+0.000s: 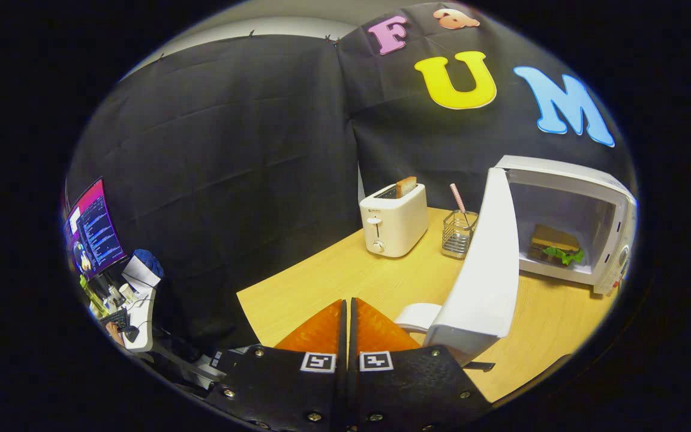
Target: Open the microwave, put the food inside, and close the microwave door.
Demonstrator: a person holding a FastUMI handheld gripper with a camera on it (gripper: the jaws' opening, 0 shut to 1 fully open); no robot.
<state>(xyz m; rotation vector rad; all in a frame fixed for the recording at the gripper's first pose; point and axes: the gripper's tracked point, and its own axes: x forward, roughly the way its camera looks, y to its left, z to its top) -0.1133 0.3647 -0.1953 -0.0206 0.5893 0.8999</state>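
A white microwave (597, 198) stands on the wooden table (333, 282) to the right of my fingers. Its door (489, 270) is swung wide open toward me. Inside the cavity lies a sandwich (554, 245) with green lettuce showing. My gripper (347, 307) sits low over the table's near edge, left of the open door. Its two orange fingers (321, 330) are pressed together with nothing between them. A white plate (418, 316) rests just to the right of the fingers, partly hidden by the door.
A white toaster (394, 223) with a slice of bread in it stands beyond the fingers. A wire holder (458, 234) with a pink straw is between toaster and microwave. Off the table to the left are a lit monitor (93, 231) and a cluttered stand.
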